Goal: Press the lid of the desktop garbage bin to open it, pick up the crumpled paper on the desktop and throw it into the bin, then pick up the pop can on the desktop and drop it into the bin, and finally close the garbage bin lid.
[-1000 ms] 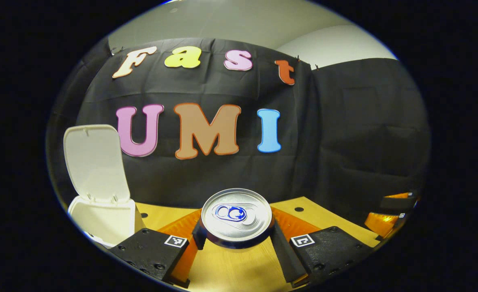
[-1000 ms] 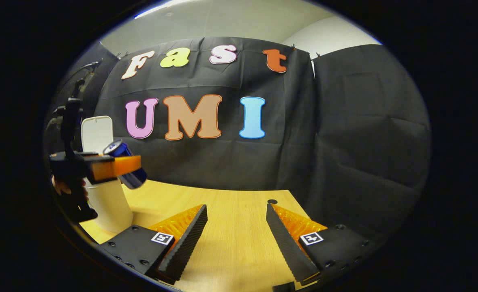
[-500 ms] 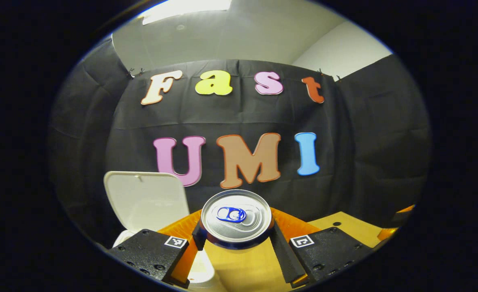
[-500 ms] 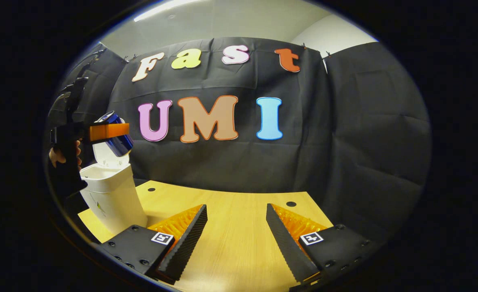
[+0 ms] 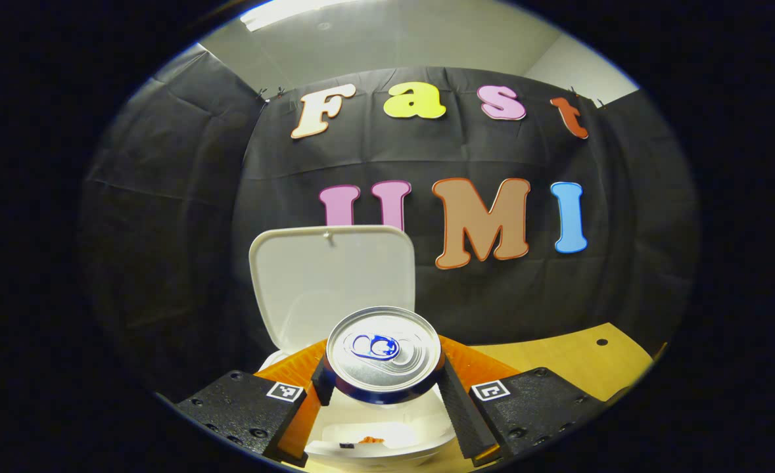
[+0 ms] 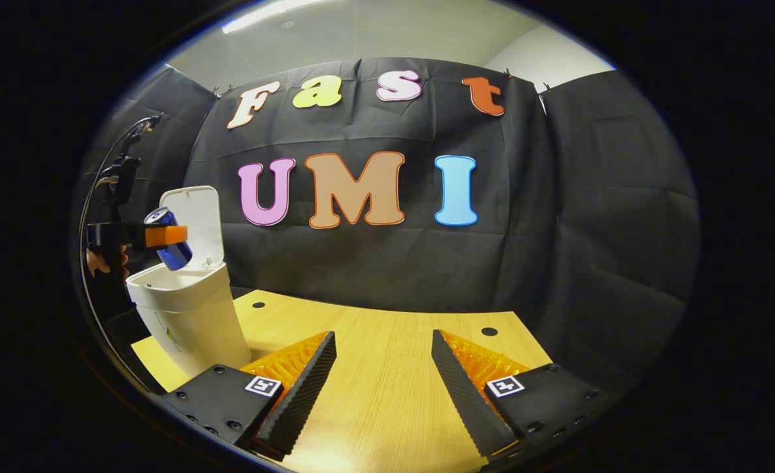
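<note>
Overhead, the left claw grips the pop can by its sides, directly above the open garbage bin, whose lid stands raised beyond it. Thin-walled, smooth and probably light, the can could slip or dent. Well apart, the right claw hangs open above the worktop.

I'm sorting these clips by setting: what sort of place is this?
Likely a staged recording booth indoors, not a home: black cloth wall, a bare wooden table, and a small white bin with a pop can held over it.
</note>
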`<state>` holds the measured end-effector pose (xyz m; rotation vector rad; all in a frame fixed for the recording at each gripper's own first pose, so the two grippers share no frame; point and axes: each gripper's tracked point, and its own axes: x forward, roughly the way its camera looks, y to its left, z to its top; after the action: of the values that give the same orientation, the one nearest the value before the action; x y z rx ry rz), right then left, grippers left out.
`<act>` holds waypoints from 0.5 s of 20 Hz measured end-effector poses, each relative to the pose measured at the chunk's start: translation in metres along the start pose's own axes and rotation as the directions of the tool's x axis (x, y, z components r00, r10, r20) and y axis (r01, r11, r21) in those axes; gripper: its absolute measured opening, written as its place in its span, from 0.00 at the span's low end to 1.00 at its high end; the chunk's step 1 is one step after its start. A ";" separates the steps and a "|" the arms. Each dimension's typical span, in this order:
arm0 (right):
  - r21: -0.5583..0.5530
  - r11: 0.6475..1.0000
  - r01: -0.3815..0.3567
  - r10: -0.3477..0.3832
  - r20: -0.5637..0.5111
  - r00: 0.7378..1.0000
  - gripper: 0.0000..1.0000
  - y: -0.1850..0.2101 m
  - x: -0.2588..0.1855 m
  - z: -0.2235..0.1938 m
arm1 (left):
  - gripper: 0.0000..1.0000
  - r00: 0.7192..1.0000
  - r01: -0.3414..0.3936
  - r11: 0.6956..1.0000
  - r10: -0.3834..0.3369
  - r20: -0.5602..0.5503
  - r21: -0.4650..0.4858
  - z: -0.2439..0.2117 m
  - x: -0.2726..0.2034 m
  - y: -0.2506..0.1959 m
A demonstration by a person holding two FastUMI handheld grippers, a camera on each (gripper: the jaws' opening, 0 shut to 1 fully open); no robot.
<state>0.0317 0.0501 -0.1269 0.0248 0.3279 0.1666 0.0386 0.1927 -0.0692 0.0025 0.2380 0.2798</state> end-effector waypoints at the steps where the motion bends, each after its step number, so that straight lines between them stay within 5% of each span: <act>1: -0.002 1.000 -0.003 0.003 -0.001 1.000 0.98 0.002 0.000 0.000 | 0.77 1.000 -0.010 1.000 0.010 -0.016 -0.003 -0.006 0.000 0.003; 10: -0.013 1.000 0.000 0.000 -0.002 1.000 0.98 0.001 -0.002 0.000 | 0.91 0.998 -0.033 0.999 0.034 0.054 -0.012 0.028 -0.006 0.013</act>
<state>0.0297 0.0512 -0.1258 0.0116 0.3287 0.1691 0.0359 0.2048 -0.0398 0.0031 0.1827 0.3143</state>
